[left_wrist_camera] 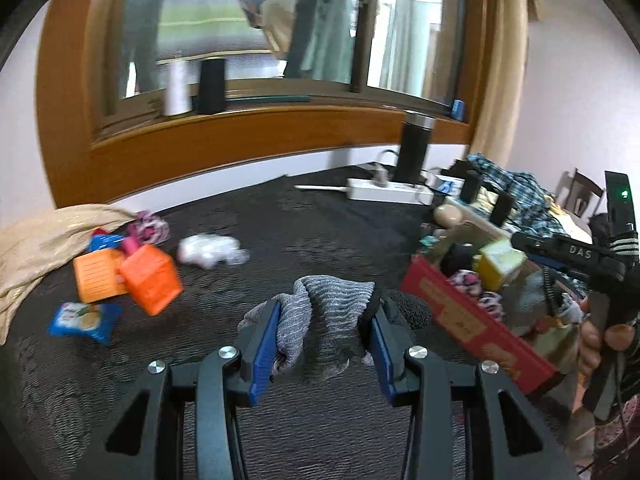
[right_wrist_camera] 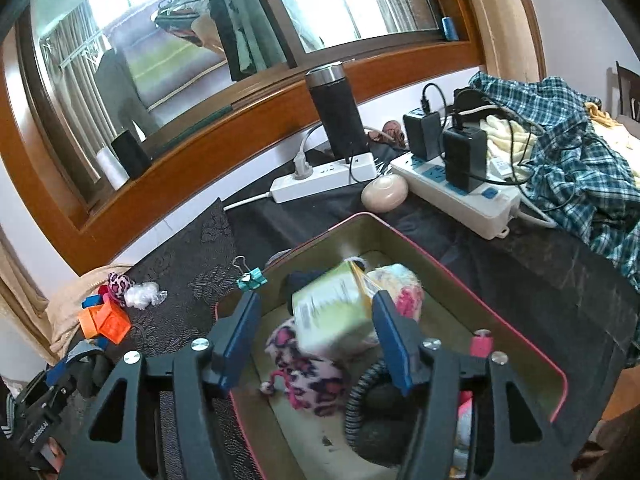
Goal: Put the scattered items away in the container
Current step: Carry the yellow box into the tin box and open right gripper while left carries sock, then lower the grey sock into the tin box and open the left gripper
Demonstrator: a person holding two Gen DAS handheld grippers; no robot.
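You can read white letters "DAS" on the black gripper body (left_wrist_camera: 576, 254) at right, faint lettering on the other black gripper body (right_wrist_camera: 38, 432), print elsewhere too blurred.

My left camera looks low along the worktop (left_wrist_camera: 312, 216) toward the window, my right tilts down close over the red-rimmed container (right_wrist_camera: 460, 276), which both views share.

Daylight from window (left_wrist_camera: 256, 28); glare, motion blur, fisheye bending at edges.
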